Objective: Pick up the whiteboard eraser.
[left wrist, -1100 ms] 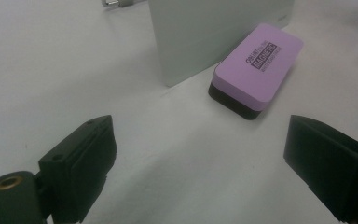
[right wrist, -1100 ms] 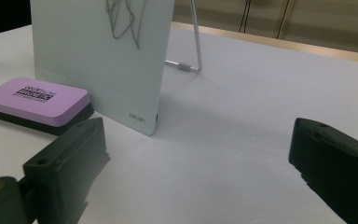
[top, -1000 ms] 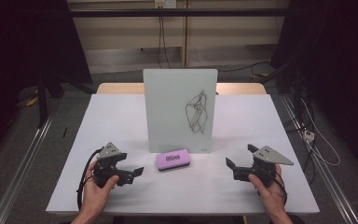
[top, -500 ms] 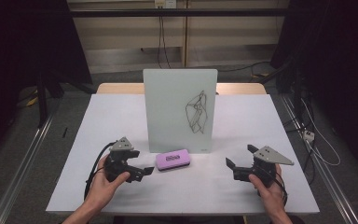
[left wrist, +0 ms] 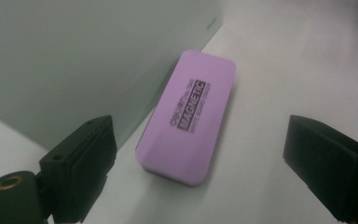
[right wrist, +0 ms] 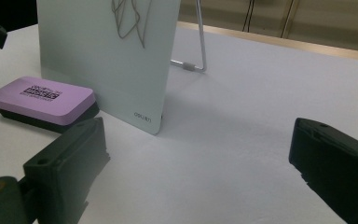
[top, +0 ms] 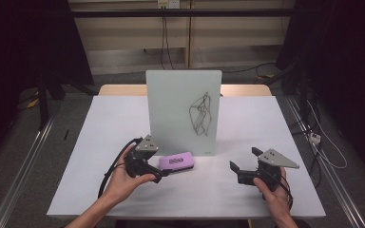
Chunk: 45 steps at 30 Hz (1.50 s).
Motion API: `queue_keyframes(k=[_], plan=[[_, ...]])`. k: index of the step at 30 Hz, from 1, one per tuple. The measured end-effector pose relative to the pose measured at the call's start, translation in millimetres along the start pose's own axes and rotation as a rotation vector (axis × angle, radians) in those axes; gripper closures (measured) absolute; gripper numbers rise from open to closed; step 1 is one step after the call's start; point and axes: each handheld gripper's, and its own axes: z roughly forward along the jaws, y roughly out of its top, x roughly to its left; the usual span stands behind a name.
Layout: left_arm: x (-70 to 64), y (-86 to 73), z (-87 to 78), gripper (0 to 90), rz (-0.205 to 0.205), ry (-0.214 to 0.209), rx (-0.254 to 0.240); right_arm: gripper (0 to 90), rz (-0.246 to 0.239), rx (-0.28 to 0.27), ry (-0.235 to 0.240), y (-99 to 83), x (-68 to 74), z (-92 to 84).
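High view: the left gripper [top: 164, 175] has slid in from the table's [top: 104, 137] left side to the purple magnetic eraser [top: 176, 161], which lies at the foot of the scribbled whiteboard [top: 171, 109], near the front edge; pickup looks next. The right gripper [top: 243, 161] rests apart.

Left gripper view: jaws have just been opening, straddling the eraser [left wrist: 186, 116], untouched.

Right gripper view: jaws apart, empty; white tabletop [right wrist: 242, 121], dim room beyond.

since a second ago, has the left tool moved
Yes. The left tool has moved right toward the eraser, which lies in front of the board; its jaws have just been opening, nothing gripped.
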Motion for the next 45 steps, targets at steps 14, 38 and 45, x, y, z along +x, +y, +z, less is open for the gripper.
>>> queue_keyframes(k=[14,38,45], plan=[[-2.4,27.3,34.4,9.4,0.118,-0.068,0.113,3.3,0.005,0.005,-0.001,-0.4,-1.2,0.4],[7.2,22.1,57.6,27.0,0.173,-0.091,0.23,3.3,-0.003,0.017,0.002,-1.0,0.5,-1.8],[5.5,22.8,61.1,32.6,0.203,-0.09,0.239,3.2,-0.008,0.018,0.011,-1.1,0.9,-2.0]])
